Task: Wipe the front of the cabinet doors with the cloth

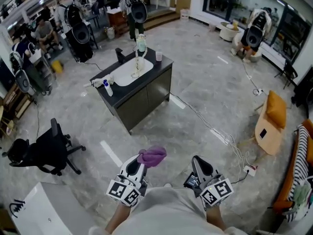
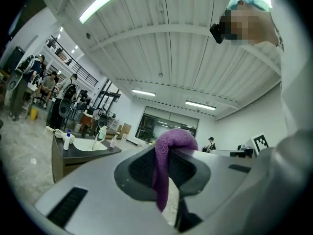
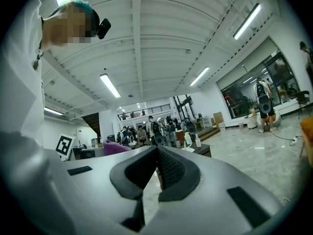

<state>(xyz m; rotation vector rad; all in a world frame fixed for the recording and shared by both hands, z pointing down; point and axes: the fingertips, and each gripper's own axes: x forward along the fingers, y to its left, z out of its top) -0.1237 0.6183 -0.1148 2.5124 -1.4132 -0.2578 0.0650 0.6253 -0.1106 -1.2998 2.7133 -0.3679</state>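
Head view: dark cabinet, doors facing the grippers, alone on the grey floor.

Sunk into the cabinet's top: white basin, with a thin pale item lying in it, too small to identify.

Around the basin on the same top:
- black tap
- pale green bottle, upright at the cabinet's far edge
- small cup, contents not visible
- white bottle with a blue cap, near the cabinet's picture-left end

Well apart from the cabinet, on its door side: left gripper and right gripper, held close to the body.

Pinched between the left gripper's jaws: purple cloth, bunched above the pads and hanging down between them. Nowhere near touching the cabinet doors.

Right gripper's jaws: pressed pad to pad at the tips, with nothing between them.

Picture-left of the cabinet: black office chair. Picture-right of the cabinet: white cable trailing over the floor, and beyond it an orange seat.
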